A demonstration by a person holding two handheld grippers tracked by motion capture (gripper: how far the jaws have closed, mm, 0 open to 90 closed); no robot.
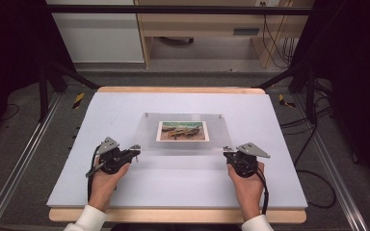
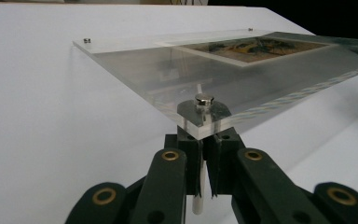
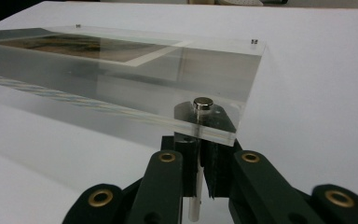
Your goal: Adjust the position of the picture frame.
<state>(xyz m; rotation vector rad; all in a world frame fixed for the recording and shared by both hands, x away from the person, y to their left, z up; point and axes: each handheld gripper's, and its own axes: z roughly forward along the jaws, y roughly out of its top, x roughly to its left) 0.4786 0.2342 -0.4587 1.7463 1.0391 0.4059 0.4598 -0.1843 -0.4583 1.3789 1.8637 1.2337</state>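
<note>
Frame: clear acrylic photo frame [image 1: 185, 132] at the white board's [image 1: 125, 187] centre, near edge raised.
Left gripper [image 1: 134, 150]: at 8 o'clock of the frame, jaws clamped on its corner standoff post [image 2: 199, 186].
Right gripper [image 1: 227, 151]: at 4 o'clock, clamped likewise on its post [image 3: 194, 196].

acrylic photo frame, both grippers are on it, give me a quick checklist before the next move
1. Left gripper shut on the near left corner of the acrylic frame: ok; its jaws clamp a thin white post under the corner stud.
2. Right gripper shut on the near right corner: ok, same kind of grip under that stud.
3. Near edge raised off the white board: ok, tilted up toward the person.
4. Far edge resting on the board: cannot tell.
5. Photo sitting flat between the clear sheets: ok.
6. Both far corner studs in place: ok in the high view.
</note>
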